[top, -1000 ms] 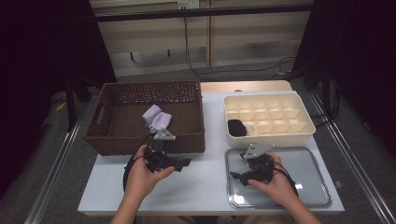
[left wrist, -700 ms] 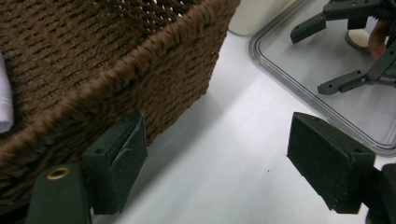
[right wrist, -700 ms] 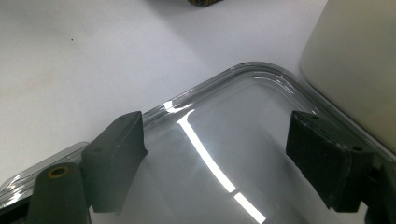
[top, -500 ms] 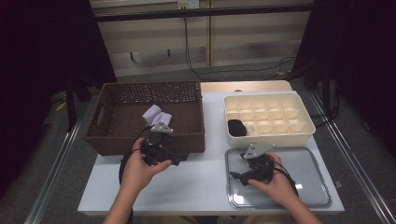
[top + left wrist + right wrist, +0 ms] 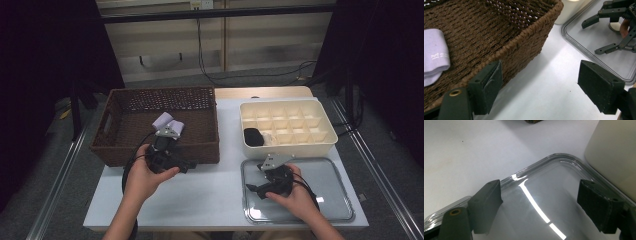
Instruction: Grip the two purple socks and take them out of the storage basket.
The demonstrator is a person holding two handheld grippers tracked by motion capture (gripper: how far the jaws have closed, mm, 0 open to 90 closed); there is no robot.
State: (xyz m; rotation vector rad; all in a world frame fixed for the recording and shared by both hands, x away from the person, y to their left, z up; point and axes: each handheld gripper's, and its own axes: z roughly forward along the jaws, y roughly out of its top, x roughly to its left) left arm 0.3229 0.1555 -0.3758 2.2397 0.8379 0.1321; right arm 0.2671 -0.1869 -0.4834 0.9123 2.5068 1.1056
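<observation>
One lilac folded cloth point(image 5: 434, 53) lies inside the brown wicker basket point(image 5: 130, 107), near its front wall. The left gripper point(image 5: 540, 87) has moved up from the table to that wall since a second ago; its jaws stand wide apart, empty. The right gripper point(image 5: 253, 188) stays over the steel tray point(image 5: 334, 175), jaws spread, holding nothing. A dark item point(image 5: 253, 136) in the cream divided box point(image 5: 285, 117) is too small to identify.
</observation>
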